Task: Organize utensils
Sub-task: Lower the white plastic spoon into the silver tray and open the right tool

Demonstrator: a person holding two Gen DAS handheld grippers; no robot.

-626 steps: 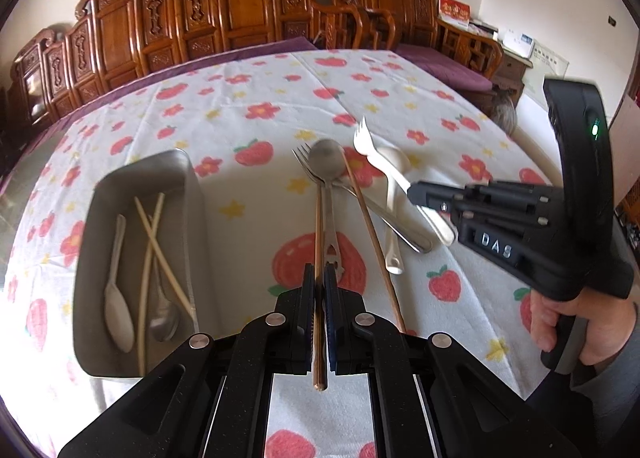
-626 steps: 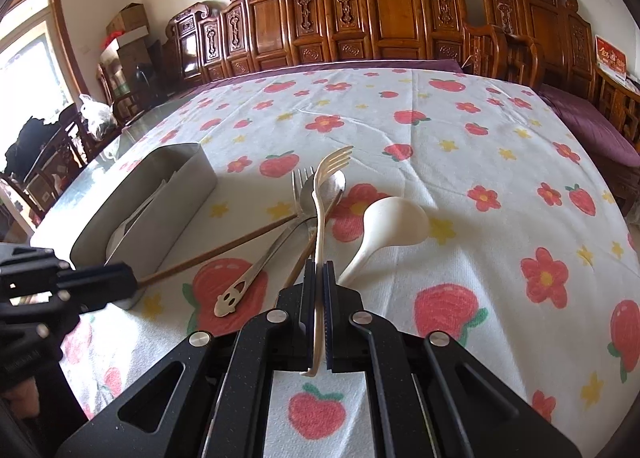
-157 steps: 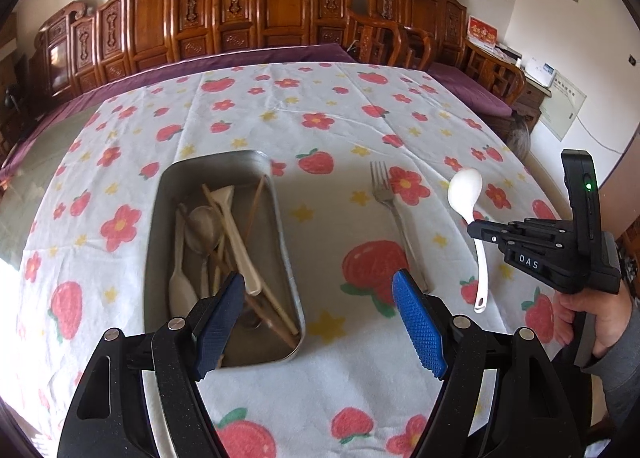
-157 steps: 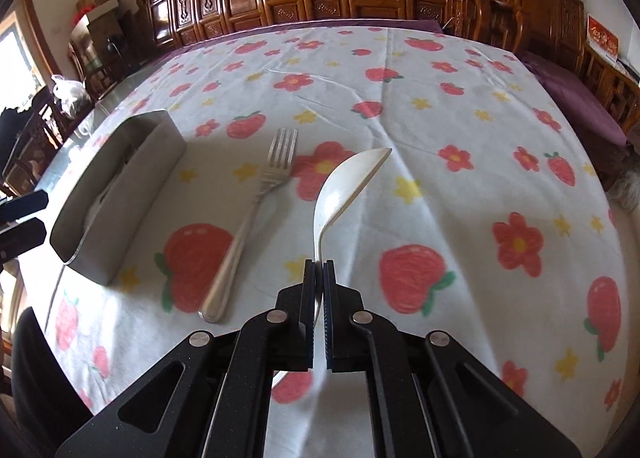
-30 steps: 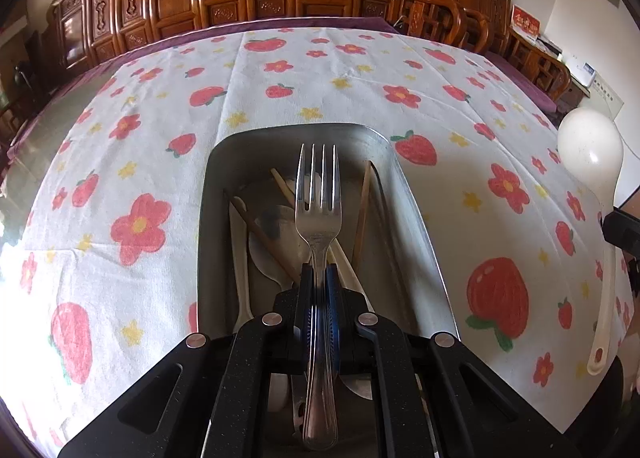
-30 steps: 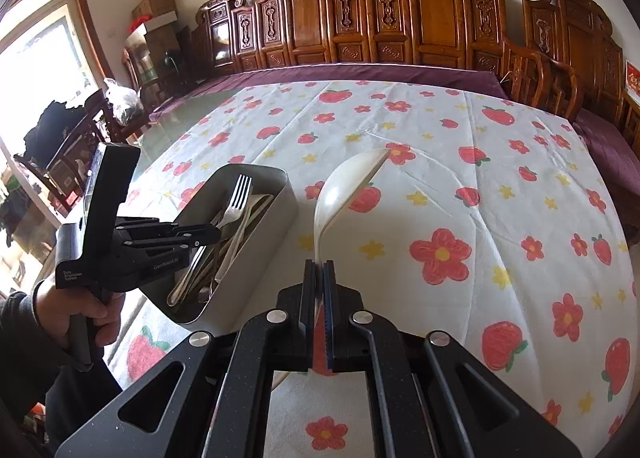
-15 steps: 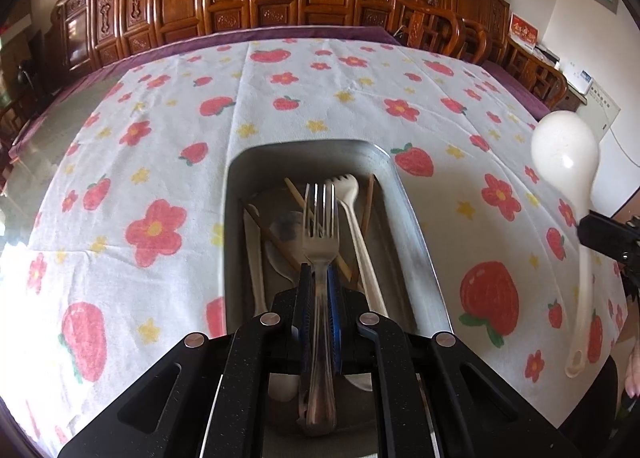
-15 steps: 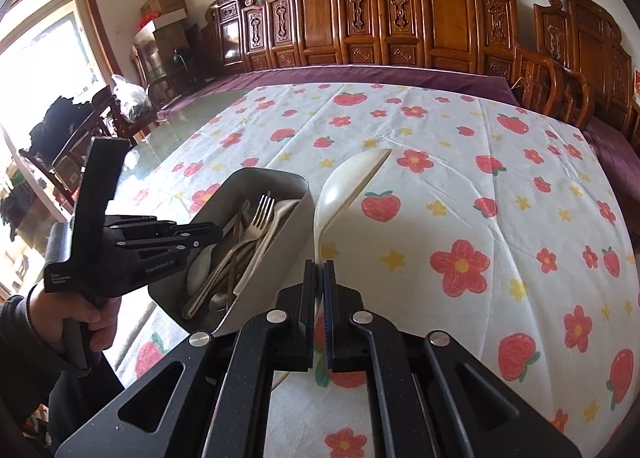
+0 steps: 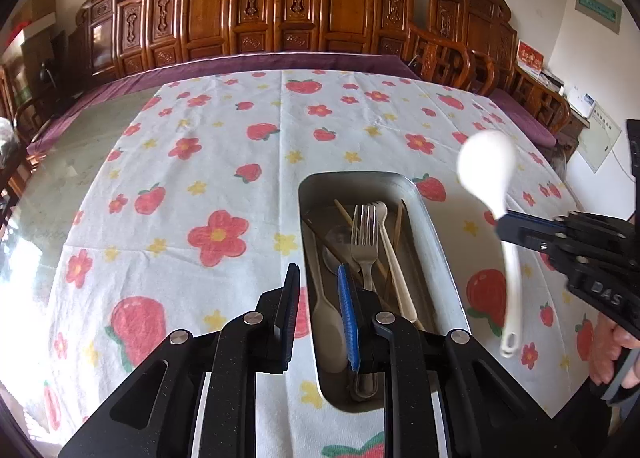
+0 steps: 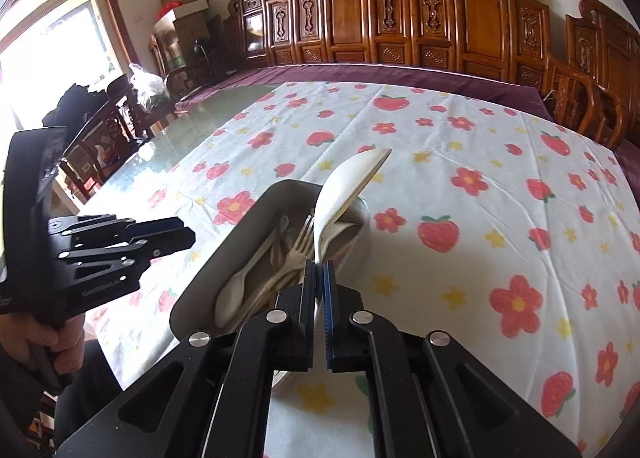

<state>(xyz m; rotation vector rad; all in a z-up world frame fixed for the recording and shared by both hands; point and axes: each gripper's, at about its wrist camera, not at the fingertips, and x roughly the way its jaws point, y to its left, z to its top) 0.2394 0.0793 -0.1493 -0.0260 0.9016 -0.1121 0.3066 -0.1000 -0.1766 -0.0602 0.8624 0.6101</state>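
Note:
A metal tray on the flowered tablecloth holds a steel fork, spoons, a white fork and chopsticks. My left gripper is open and empty, above the tray's near left rim; it also shows in the right wrist view. My right gripper is shut on the handle of a white ladle-like spoon and holds it in the air over the tray. In the left wrist view the spoon hangs to the right of the tray, held by the right gripper.
The tablecloth covers most of a glass-topped table. Carved wooden chairs line the far side. Chairs and bags stand at the left in the right wrist view.
My left gripper has opened and let go of the steel fork, which now lies in the tray. It has shifted left. The right gripper has brought the white spoon closer over the tray.

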